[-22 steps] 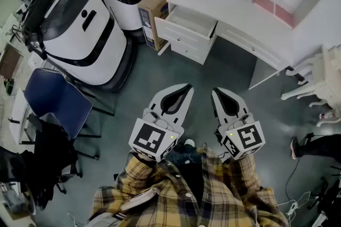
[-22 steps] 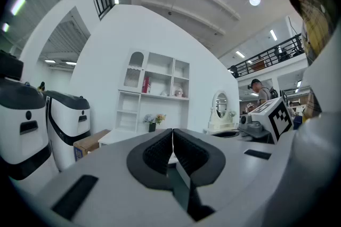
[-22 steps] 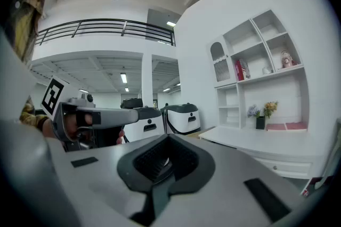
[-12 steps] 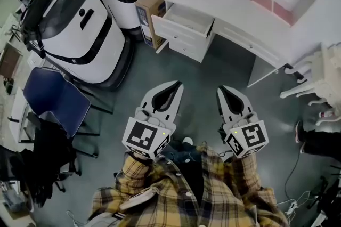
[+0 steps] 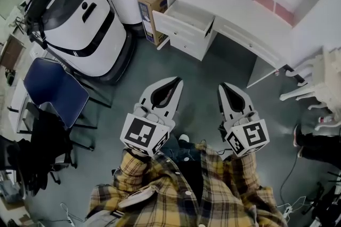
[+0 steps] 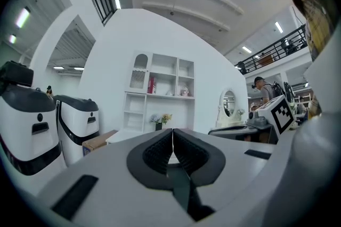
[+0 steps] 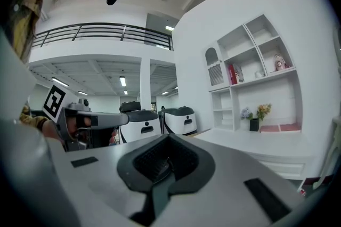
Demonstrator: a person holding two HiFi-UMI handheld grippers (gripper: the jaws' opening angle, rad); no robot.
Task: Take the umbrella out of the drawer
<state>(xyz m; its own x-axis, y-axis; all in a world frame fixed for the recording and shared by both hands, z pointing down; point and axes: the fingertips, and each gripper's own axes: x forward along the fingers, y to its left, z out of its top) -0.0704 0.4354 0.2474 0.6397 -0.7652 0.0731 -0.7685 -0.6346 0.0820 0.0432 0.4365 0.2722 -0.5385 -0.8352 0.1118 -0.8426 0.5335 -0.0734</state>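
Person's arms and grippers, seen from the head view. Both forearms, in yellow plaid sleeves [image 5: 241,173], reach forward from the torso, and each hand is hidden behind its gripper's marker cube [image 5: 143,137]. The left gripper [image 5: 177,80] is held about level, its jaws pressed together tip to tip with nothing between them. The right gripper [image 5: 222,85] lies beside it, apart from it, its jaws likewise closed and empty. The two grippers' tips angle slightly toward each other.
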